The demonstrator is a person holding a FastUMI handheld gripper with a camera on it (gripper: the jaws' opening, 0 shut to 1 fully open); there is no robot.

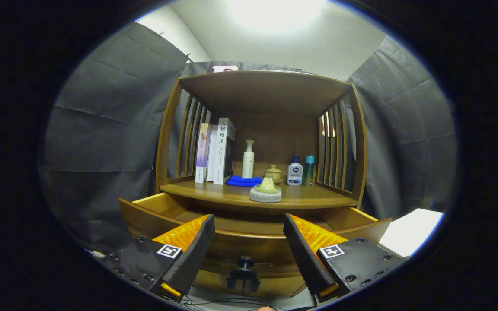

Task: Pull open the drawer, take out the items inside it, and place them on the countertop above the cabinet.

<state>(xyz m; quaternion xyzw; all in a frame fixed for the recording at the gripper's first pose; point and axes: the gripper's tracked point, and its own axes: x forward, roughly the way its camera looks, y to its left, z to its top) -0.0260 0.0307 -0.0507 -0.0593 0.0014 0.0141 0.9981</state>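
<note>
The gripper [247, 255] is hovering with its fingers spread wide apart, holding nothing, in front of a wooden cabinet [262, 142]. Between and just beyond the fingers, the drawer [240, 246] is standing pulled out, its curved front facing the gripper and its dark handle [244, 274] sitting low between the fingertips; what is lying inside the drawer cannot be made out. Above the drawer, the table [214, 193] of the cabinet is carrying a row of things well beyond the fingers. Farthest left, upright books [216, 151] are leaning against the slatted side. Right of them, a folded blue cloth [244, 181] is lying flat with a white pump bottle [248, 160] standing behind it. Straight ahead, near the table's front edge, a pale green piece is sitting on a grey stone base [266, 193], with a small lidded pot [274, 172] behind. Farther right, a white-and-blue bottle [295, 171] and a slim teal bottle [309, 170] are standing side by side.
</note>
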